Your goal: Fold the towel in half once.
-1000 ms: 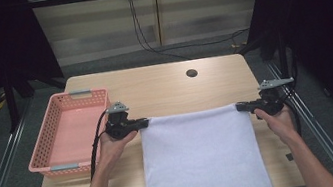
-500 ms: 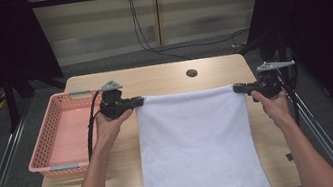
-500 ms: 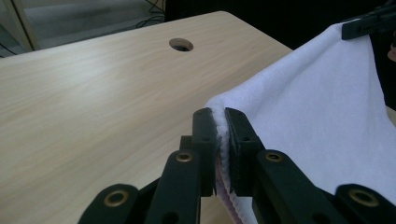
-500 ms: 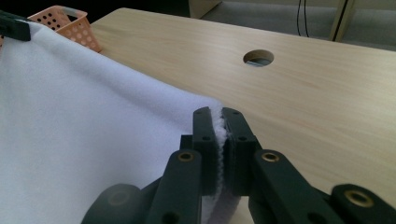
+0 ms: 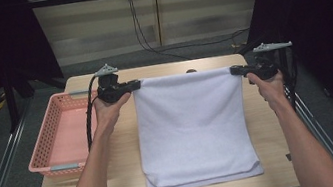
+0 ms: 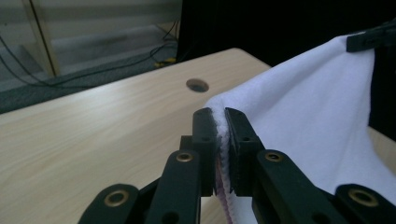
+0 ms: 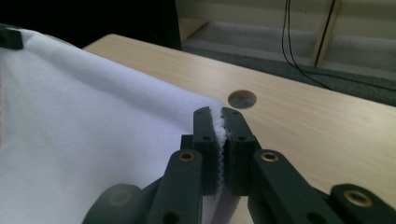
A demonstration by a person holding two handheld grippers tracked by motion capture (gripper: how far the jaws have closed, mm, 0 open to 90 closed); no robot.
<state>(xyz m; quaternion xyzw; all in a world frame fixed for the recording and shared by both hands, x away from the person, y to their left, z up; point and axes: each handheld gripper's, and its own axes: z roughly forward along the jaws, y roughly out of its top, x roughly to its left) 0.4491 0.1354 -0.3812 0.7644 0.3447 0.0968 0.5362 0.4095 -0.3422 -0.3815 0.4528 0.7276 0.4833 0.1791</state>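
Note:
A white towel (image 5: 192,125) hangs stretched between my two grippers above the wooden table (image 5: 124,156), its lower end folded and resting near the table's front edge. My left gripper (image 5: 133,84) is shut on the towel's top left corner (image 6: 222,135). My right gripper (image 5: 234,69) is shut on the top right corner (image 7: 218,128). The top edge runs taut and level between them. In the left gripper view the towel (image 6: 308,116) spreads away to the right toward the other gripper's jaw (image 6: 371,37). In the right gripper view the towel (image 7: 84,121) spreads to the left.
A pink plastic basket (image 5: 46,143) stands on the table's left part, beside my left forearm. A round cable hole (image 6: 197,85) sits in the tabletop near its far edge, behind the towel (image 7: 242,98). Cables hang down the back wall.
Both grippers have risen and moved away from me with the towel's top edge, lifting more of the cloth off the table. The grip on both corners is unchanged.

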